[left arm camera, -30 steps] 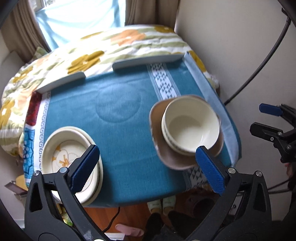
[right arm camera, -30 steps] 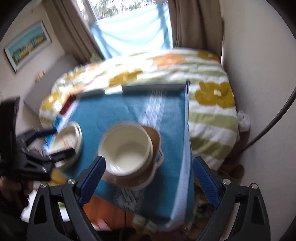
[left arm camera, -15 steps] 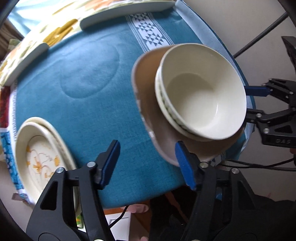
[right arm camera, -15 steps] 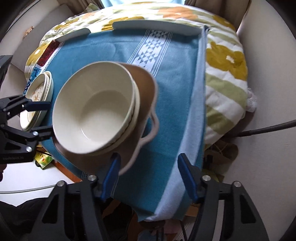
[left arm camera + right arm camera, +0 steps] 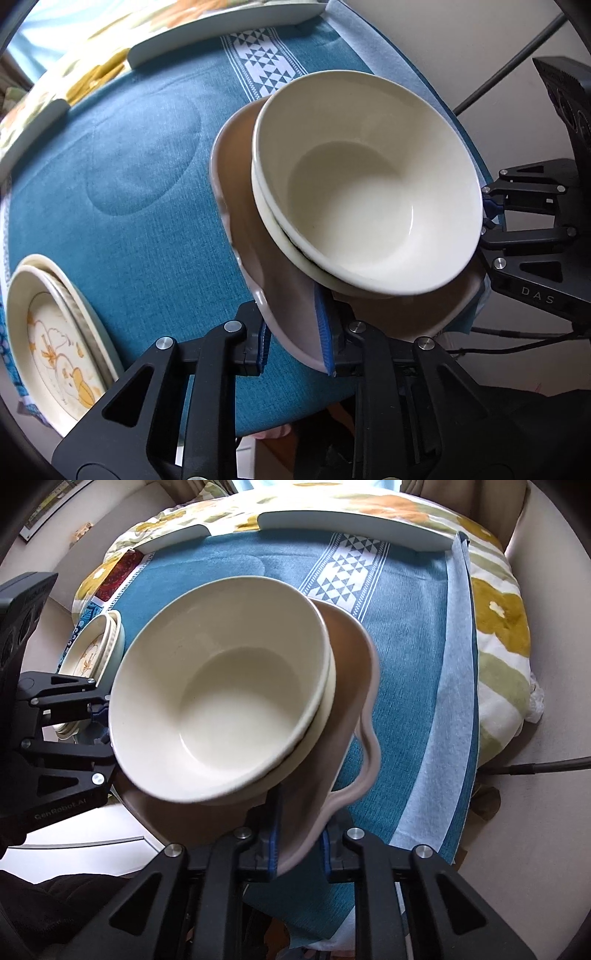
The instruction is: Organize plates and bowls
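Two nested cream bowls sit in a brown scalloped plate near the front right of the blue cloth. My left gripper has its jaws closing tight on the plate's near left rim, one blue pad above it and one below. My right gripper is closing the same way on the opposite rim by the handle lobe. Each gripper also shows from the other's camera: the right gripper and the left gripper. The plate's middle is hidden under the bowls.
A stack of cream plates with an orange picture stands at the cloth's left edge. Two long white trays lie along the far edge. A floral quilt hangs beyond. The front table edge is just below the plate.
Both grippers came down from above the table to opposite sides of the brown plate, and their wide jaws closed onto its rim. The plate now looks slightly tilted.
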